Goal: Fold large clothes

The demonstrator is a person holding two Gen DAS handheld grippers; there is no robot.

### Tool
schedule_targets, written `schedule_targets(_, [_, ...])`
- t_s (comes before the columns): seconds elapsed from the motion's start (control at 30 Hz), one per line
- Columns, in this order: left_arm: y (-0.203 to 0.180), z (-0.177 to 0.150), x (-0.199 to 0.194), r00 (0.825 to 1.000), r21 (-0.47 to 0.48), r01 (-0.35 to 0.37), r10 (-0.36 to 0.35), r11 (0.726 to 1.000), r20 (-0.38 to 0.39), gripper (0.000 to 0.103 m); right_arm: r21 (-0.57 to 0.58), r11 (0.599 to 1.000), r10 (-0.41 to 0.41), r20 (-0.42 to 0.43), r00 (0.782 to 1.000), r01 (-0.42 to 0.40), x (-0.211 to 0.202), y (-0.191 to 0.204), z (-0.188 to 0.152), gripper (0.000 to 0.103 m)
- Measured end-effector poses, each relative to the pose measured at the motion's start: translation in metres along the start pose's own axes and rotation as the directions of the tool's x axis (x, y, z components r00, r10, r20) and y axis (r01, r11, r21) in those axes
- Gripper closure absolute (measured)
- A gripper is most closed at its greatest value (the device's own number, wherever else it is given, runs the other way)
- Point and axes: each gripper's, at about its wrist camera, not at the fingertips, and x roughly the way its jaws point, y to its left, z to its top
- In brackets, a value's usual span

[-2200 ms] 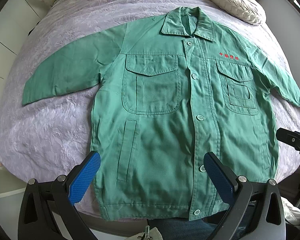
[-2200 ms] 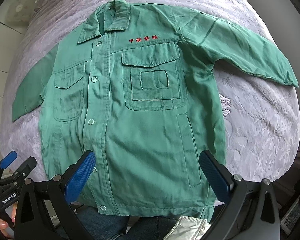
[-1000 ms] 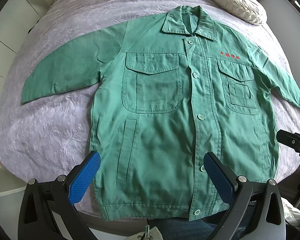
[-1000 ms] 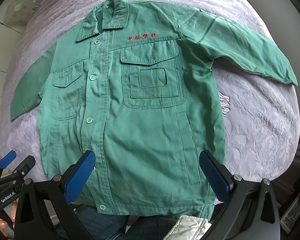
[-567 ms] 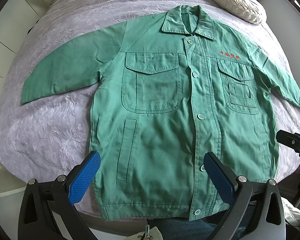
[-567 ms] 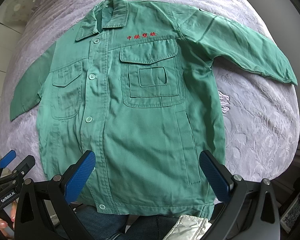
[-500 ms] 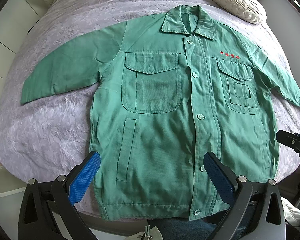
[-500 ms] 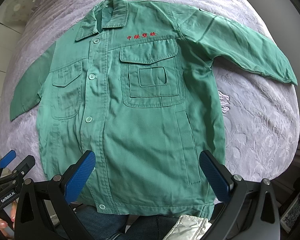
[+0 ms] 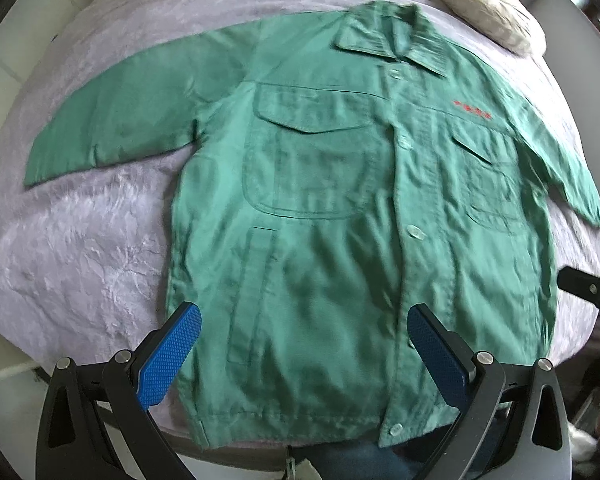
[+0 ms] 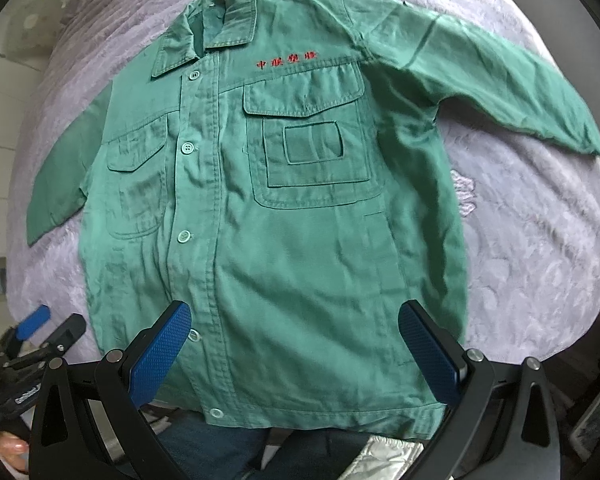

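Note:
A green button-front work jacket (image 9: 320, 208) (image 10: 300, 208) lies flat and face up on the lilac bedspread, collar at the far end, both sleeves spread out to the sides. Red embroidered characters (image 10: 287, 60) sit above one chest pocket. My left gripper (image 9: 302, 350) hovers open above the hem on the jacket's left half, nothing between its blue pads. Over the hem on the other half, my right gripper (image 10: 292, 344) is also open and holds nothing. The left gripper's tip (image 10: 32, 322) shows at the left edge of the right wrist view.
The lilac bedspread (image 9: 80, 248) (image 10: 540, 248) covers the bed, bare on both sides of the jacket. A cream round pillow (image 9: 488, 4) lies beyond the collar. The bed's near edge runs just under the hem, with a person's jeans (image 10: 216, 448) below it.
Both grippers have moved forward and lower toward the jacket, so it fills more of each view. The left wrist view is blurred by motion. The jacket itself has not moved.

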Motion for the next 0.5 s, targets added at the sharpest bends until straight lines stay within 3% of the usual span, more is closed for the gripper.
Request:
schedule_targets(0.13, [0.051, 0.017, 0.016, 0.999, -0.114, 0.032, -0.03, 0.993, 0.022, 0.0, 0.015, 0.994, 0.108, 0.016, 0.994, -0.108, 0.016, 0.016, 0.003, 0.0])
schedule_targets(0.23, [0.107, 0.034, 0.033, 0.998, -0.217, 0.032, -0.019, 0.976, 0.064, 0.0, -0.009, 0.989, 0.147, -0.034, 0.989, -0.147, 0.04, 0.038, 0.004, 0.0])
schedule_targets(0.43, [0.233, 0.074, 0.076, 0.987, -0.428, 0.047, 0.022, 0.902, 0.157, 0.0, -0.081, 0.984, 0.147, -0.113, 0.983, -0.156, 0.087, 0.096, -0.003, 0.0])
schedule_targets(0.5, [0.269, 0.088, 0.096, 0.985, -0.487, 0.086, 0.001, 0.869, 0.175, 0.0, -0.114, 0.981, 0.14, -0.13, 0.982, -0.155, 0.099, 0.116, -0.006, 0.0])
